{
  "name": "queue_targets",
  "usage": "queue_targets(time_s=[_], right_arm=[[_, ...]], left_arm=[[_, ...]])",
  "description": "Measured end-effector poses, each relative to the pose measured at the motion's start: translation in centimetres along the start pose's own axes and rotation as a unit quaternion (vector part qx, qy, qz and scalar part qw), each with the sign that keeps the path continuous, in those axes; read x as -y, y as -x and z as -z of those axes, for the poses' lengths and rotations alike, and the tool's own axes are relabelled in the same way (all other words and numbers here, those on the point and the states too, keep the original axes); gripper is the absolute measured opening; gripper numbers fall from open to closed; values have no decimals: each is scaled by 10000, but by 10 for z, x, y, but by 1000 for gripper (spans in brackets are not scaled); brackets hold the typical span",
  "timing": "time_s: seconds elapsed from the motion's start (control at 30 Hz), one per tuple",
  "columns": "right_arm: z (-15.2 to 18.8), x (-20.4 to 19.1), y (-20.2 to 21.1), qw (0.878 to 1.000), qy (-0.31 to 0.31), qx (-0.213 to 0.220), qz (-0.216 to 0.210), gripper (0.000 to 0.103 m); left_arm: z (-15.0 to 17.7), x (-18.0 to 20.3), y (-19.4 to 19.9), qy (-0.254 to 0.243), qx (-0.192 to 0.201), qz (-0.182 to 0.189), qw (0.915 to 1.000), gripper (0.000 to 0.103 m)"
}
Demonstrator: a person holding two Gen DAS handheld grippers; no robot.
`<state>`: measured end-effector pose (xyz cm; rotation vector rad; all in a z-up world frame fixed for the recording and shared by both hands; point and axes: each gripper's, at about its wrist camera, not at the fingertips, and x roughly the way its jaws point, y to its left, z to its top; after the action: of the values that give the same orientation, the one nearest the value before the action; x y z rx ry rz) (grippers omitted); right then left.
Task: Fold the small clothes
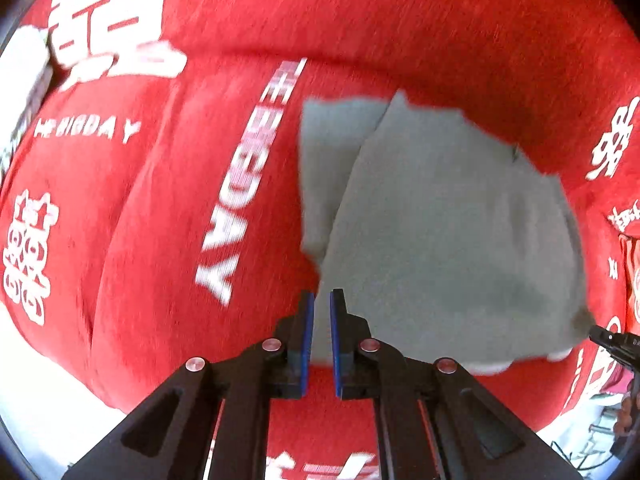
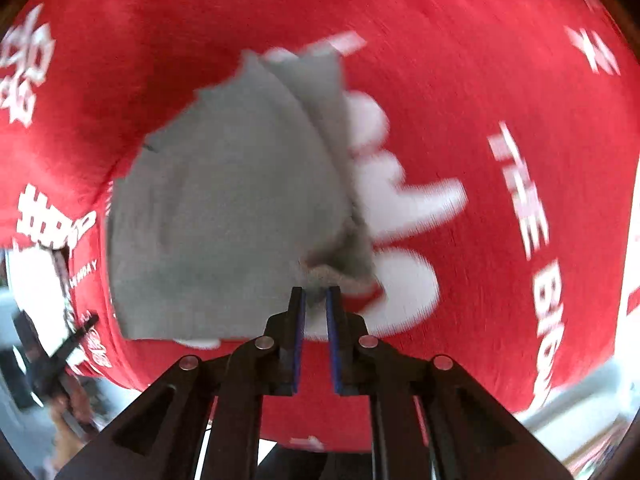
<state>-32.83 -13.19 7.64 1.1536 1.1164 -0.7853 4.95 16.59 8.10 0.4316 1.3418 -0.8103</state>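
A small grey garment (image 1: 440, 220) hangs partly lifted over a red cloth with white lettering (image 1: 360, 32). My left gripper (image 1: 322, 300) is shut on the garment's near left corner, with grey fabric pinched between its blue pads. In the right wrist view the same grey garment (image 2: 224, 208) fills the left half. My right gripper (image 2: 316, 296) is shut on its bunched near right corner. The garment's far layers fold over each other. Each gripper's tip shows at the edge of the other's view: right gripper (image 1: 600, 336), left gripper (image 2: 90, 322).
The red cloth (image 2: 500, 60) covers the whole work surface and drops off at its near edge. A pale floor area (image 1: 36, 380) shows beyond that edge at lower left. A person's hand (image 2: 68, 408) holds the left gripper at the lower left of the right wrist view.
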Motion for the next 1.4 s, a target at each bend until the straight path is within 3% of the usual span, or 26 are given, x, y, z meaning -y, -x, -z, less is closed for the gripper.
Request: queue_targets(time_s=[0.13,0.27,0.33,0.37,0.43,0.57,0.63,0.83,0.87,0.97,1.07,1.2,1.4], right_arm=[[-44,-25,-20,9985,548,17,88,12],[-72,-48,-51,9966,794,-95,203,12],[-77,-42,-66,9957,811,-304,339,12],[-80,-35,-73,9958,726,-431,348,8],[-82,-22,-72,9980,467,-419,96,7],[-79,-8,-61,9984,144,-479,245,7],[-78,-12,-57,9985,121,-469,259,12],[-76,-57,-50,9979,542,-309,176,14],[-75,-64,-49,9976,606,-290,137,18],[-68,-79,-47,9970,722,-269,5,46],[-60,-87,-47,9963,790,-310,-115,49],[-54,-95,-54,9959,797,-376,-225,65],[-51,-101,-60,9958,770,-395,-286,72]], left_arm=[[-47,24,-31,-84,88,-50,9999,10],[-75,41,-72,59,-78,-200,9998,10],[-74,42,-86,175,-214,-289,9992,10],[-72,41,-85,205,-80,-258,9994,10],[-70,39,-82,156,-99,-225,9996,10],[-64,34,-71,120,-251,-279,9992,10],[-59,35,-61,52,-230,-353,9991,10],[-42,50,-31,54,-58,-407,9991,10],[-41,53,-30,63,-66,-423,9991,10],[-38,59,-29,113,-96,-361,9992,10],[-34,64,-26,172,-35,-297,9994,10],[-29,67,-21,251,-29,-330,9991,10],[-23,68,-20,349,-92,-443,9984,11]])
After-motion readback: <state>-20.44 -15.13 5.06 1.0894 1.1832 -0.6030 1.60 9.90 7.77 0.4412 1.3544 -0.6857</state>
